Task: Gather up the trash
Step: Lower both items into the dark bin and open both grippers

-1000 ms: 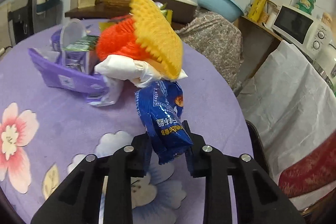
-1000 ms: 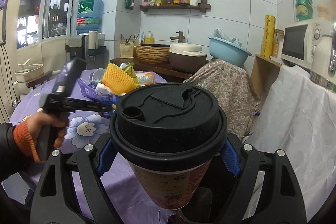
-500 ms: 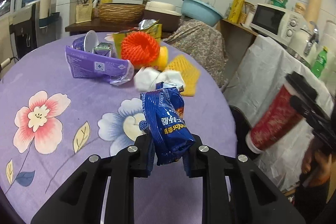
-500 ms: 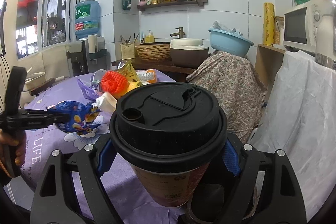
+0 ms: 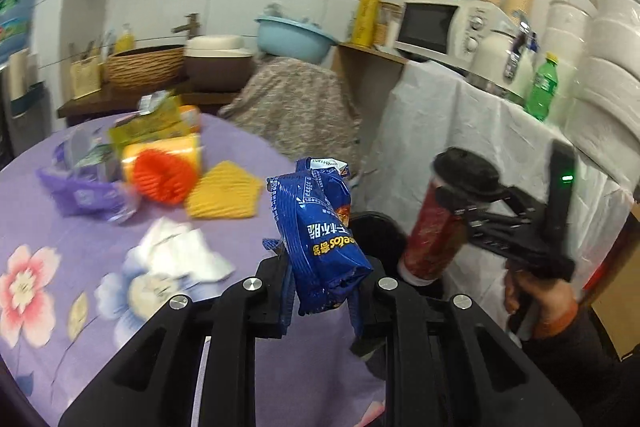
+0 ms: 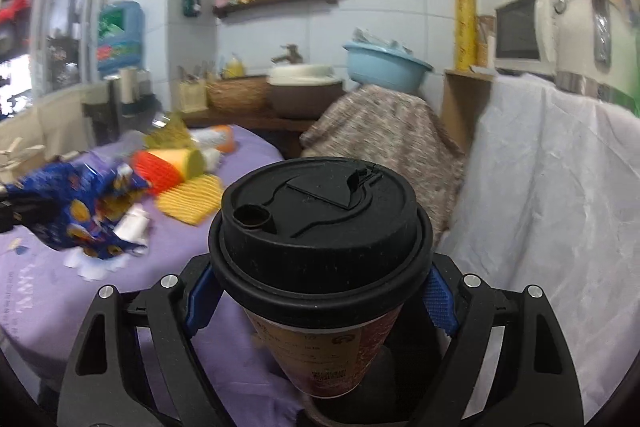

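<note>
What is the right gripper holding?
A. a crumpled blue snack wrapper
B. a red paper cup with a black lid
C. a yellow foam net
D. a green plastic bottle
B: the right gripper has its blue pads on either side of the red paper cup with a black lid, just under the lid's rim; the left wrist view shows the same cup in that gripper.

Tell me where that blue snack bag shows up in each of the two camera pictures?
Left wrist view: the blue snack bag stands low in the centre, pinched in the left hand-held gripper.
Right wrist view: the same bag is at the far left edge, blurred, above the purple table.
Shared landmark: the light blue basin by the tiled wall.
</note>
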